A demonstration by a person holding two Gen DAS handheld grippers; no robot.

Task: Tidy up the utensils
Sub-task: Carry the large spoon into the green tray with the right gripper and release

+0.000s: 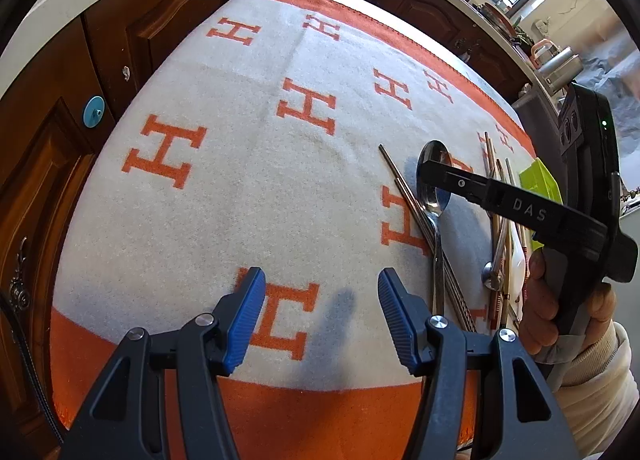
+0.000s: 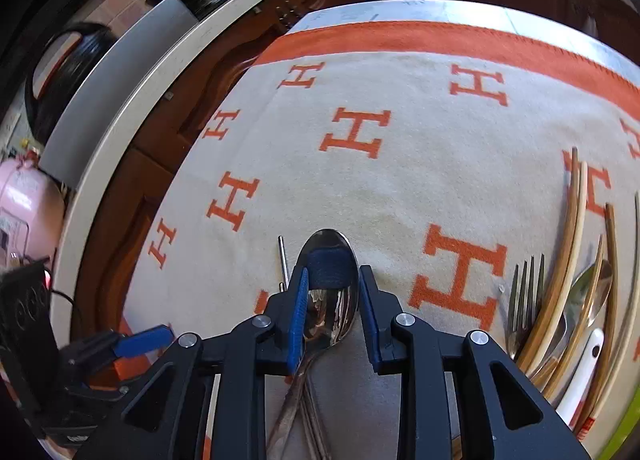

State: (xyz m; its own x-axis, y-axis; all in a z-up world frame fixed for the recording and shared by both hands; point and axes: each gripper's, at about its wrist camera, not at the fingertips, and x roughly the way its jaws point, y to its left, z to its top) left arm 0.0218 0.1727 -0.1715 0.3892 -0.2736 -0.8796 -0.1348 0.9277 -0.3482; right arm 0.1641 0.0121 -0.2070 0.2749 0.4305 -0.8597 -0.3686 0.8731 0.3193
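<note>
A steel spoon (image 2: 330, 300) lies on the orange-and-cream H-patterned cloth (image 2: 400, 180), across a pair of metal chopsticks (image 1: 404, 196). My right gripper (image 2: 334, 300) hovers over the spoon's bowl with a blue pad on each side of it, and I see no firm pinch. From the left wrist view, the right gripper (image 1: 428, 174) sits just above the spoon (image 1: 434, 188), held by a hand (image 1: 560, 300). My left gripper (image 1: 322, 308) stands open over bare cloth near the front border, holding nothing.
A pile at the right holds a fork (image 2: 524, 300), wooden chopsticks (image 2: 568, 260), another spoon (image 2: 592, 288) and a white ceramic spoon (image 2: 580, 372). A lime-green tray (image 1: 538, 180) lies beyond them. Dark wooden cabinets (image 1: 60, 180) and a pale countertop rim (image 2: 120, 120) ring the table.
</note>
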